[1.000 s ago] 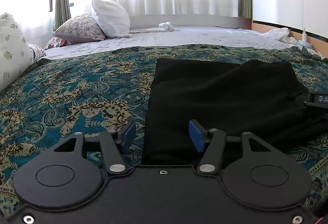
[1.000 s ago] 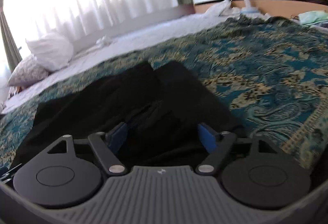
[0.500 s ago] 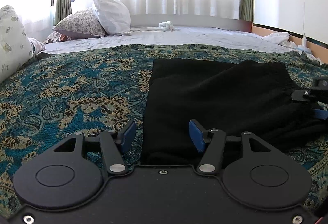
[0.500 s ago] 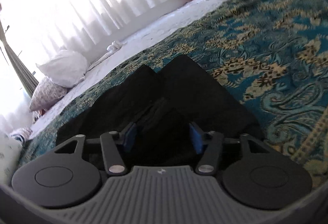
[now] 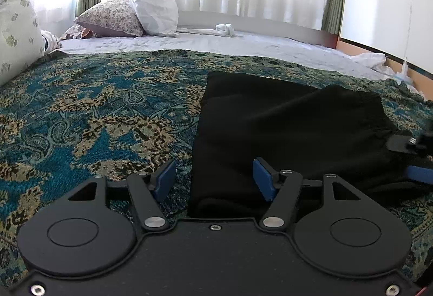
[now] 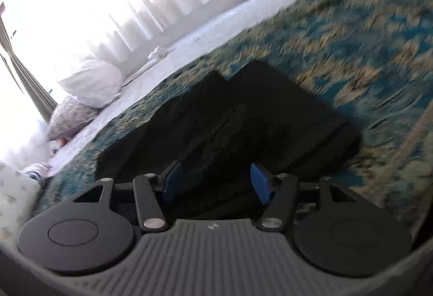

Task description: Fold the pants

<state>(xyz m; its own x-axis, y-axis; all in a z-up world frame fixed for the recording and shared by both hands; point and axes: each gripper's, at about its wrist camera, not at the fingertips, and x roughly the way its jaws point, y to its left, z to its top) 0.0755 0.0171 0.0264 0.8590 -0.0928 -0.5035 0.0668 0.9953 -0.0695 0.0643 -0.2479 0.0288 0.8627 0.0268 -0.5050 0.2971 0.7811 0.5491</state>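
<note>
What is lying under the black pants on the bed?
The pants lie on a teal patterned bedspread, which shows all around them. Whatever sits directly beneath the cloth is covered.

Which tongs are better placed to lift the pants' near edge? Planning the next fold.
Probably the right tongs: just closing, with the pants filling their gap. The left tongs, just opening, straddle only a side edge.

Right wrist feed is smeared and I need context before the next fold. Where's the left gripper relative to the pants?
Observer: Left gripper sits at the near left corner of the pants, one finger over the bedspread, the other over the black cloth.
Operator: Gripping anything?
Observer: No. Its jaws have just been opening; the edge of the pants lies between them, and the pads are not pinching it.
</note>
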